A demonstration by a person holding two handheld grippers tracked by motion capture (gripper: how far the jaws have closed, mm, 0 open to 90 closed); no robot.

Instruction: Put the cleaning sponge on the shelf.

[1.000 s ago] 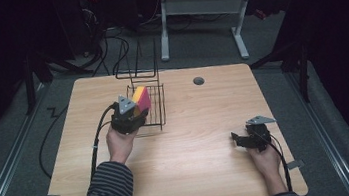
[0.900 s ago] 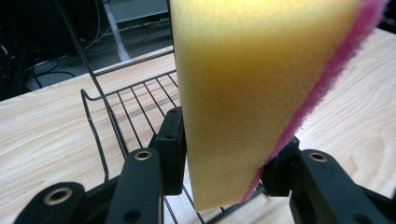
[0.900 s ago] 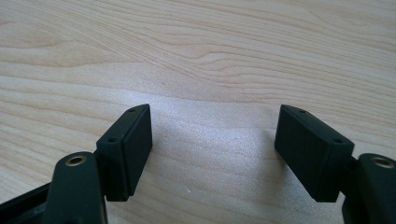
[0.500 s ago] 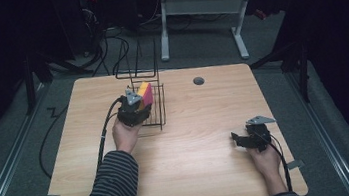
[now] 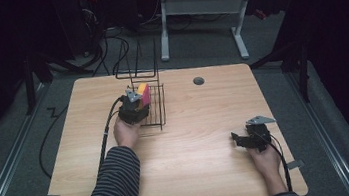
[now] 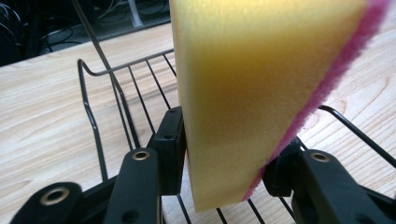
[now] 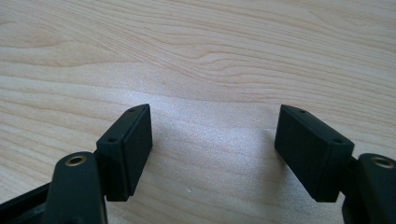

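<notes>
**Sponge over wire rack: snag risk**

The left gripper (image 5: 135, 103) clamps a yellow-and-pink sponge (image 6: 252, 93) upright, above the wire rack (image 5: 156, 108) at the table's (image 5: 197, 176) far left. The right gripper (image 7: 215, 149) rests wide and empty, well apart. Risk: the soft sponge may catch on a rack wire, tilt on release, or drag the light rack.

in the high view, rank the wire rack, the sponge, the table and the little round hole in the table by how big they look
1. Table, by far the largest.
2. Wire rack.
3. Sponge, held in the left gripper over the rack.
4. Round hole, close to the sponge in apparent size, though the gripper hides part of the sponge.
</notes>
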